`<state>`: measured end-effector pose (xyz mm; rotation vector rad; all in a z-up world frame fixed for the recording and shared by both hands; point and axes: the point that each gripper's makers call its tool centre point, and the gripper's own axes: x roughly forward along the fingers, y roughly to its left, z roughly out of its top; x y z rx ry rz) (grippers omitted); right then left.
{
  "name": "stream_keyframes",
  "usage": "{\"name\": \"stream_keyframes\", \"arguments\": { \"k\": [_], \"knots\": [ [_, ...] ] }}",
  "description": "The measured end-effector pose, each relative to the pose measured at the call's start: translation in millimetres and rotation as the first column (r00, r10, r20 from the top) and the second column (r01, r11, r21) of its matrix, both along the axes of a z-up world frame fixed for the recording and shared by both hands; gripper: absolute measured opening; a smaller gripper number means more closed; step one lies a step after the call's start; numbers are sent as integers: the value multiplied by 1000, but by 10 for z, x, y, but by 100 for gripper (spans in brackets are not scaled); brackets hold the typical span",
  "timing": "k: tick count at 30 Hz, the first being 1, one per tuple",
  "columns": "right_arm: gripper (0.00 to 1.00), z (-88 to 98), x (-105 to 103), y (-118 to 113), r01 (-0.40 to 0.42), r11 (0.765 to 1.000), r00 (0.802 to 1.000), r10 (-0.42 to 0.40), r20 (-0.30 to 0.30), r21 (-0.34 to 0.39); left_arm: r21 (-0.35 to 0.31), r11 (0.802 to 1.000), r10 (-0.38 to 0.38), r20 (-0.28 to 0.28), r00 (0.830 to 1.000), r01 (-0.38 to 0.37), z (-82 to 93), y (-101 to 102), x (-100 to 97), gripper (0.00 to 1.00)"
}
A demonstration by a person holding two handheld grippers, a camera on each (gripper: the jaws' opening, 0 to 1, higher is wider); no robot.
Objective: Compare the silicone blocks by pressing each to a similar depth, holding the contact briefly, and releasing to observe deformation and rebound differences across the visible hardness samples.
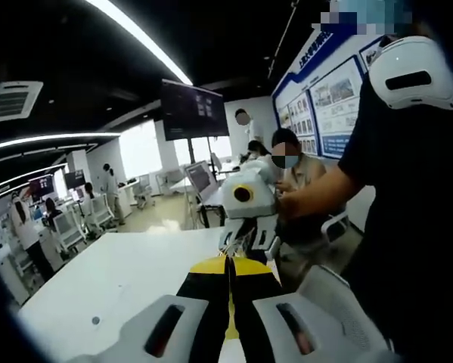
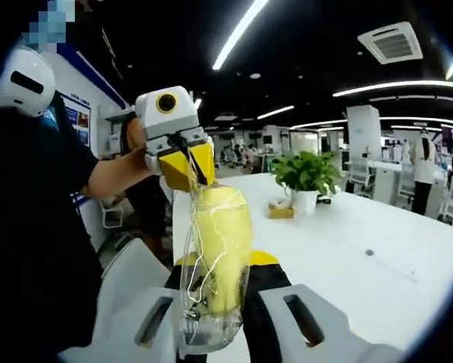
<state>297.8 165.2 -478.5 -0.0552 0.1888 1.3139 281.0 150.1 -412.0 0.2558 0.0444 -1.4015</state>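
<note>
Clear bag (image 2: 211,257) of yellow block pinched between both grippers, raised.

Holds the left gripper (image 1: 230,266) low at 6 o'clock in its own view, black yellow-tipped jaws pressed together. Carries it at 11 o'clock in the right gripper view (image 2: 187,178), tips pinched on the top edge of a clear bag (image 2: 211,249), bare forearm (image 2: 116,174) reaching in from 9 o'clock. Keeps the right gripper (image 2: 224,261) at 6 o'clock there, jaws clasping the bag's lower part. Raises that gripper (image 1: 247,246) at centre of the left gripper view, forearm (image 1: 317,193) entering from 3 o'clock.
</note>
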Motion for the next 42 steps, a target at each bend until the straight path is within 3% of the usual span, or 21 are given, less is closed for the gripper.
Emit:
{"name": "stream_keyframes", "arguments": {
  "k": [6, 9, 10, 12, 13, 17, 19, 23, 26, 29, 35, 39, 42],
  "knots": [
    [10, -9, 36, -8, 19, 999, 1000, -18, 23, -27, -2, 999, 33, 4, 999, -33, -4, 14, 34, 0],
    [14, 38, 119, -26, 52, 998, 979, -42, 198, -45, -3, 999, 32, 0, 999, -32, 6, 20, 36, 0],
    [16, 15, 113, -24, 49, 997, 977, -36, 209, -58, -3, 1000, 31, 0, 1000, -31, 6, 18, 34, 0],
    [20, -28, 118, -21, 59, 996, 985, -48, 168, -64, -3, 999, 38, -5, 999, -38, -12, 9, 57, 0],
    [20, -62, 111, -20, 59, 996, 989, -50, 137, -67, 5, 1000, 28, -36, 999, -28, -51, 13, 48, 0],
    [28, -67, 97, -22, 72, 996, 991, -66, 119, -45, -21, 999, 42, -73, 996, -44, -62, 47, 87, 0],
    [32, -104, 60, -32, 77, 996, 994, -73, 76, -44, -38, 998, 44, -81, 996, -47, -52, 69, 101, 0],
    [53, -205, 50, -62, 106, 991, 988, -96, 121, -79, -74, 995, 52, -126, 991, -62, -48, 119, 137, 0],
    [55, -247, 52, -120, 133, 988, 987, -125, 103, -73, -79, 994, 62, -140, 988, -74, -77, 163, 157, 0],
    [59, -252, 91, -185, 173, 984, 982, -170, 77, -41, -76, 994, 71, -157, 985, -83, -108, 191, 162, 0],
    [84, -239, 172, -259, 251, 968, 967, -251, 37, -4, -92, 988, 103, -184, 978, -122, -140, 281, 201, 0],
    [96, -139, 221, -326, 323, 942, 946, -323, -18, 90, -115, 984, 109, -220, 969, -137, -152, 332, 207, 0],
    [96, -64, 207, -401, 341, 930, 940, -342, -19, 140, -123, 980, 123, -244, 962, -157, -181, 360, 231, 0]
  ]
}}
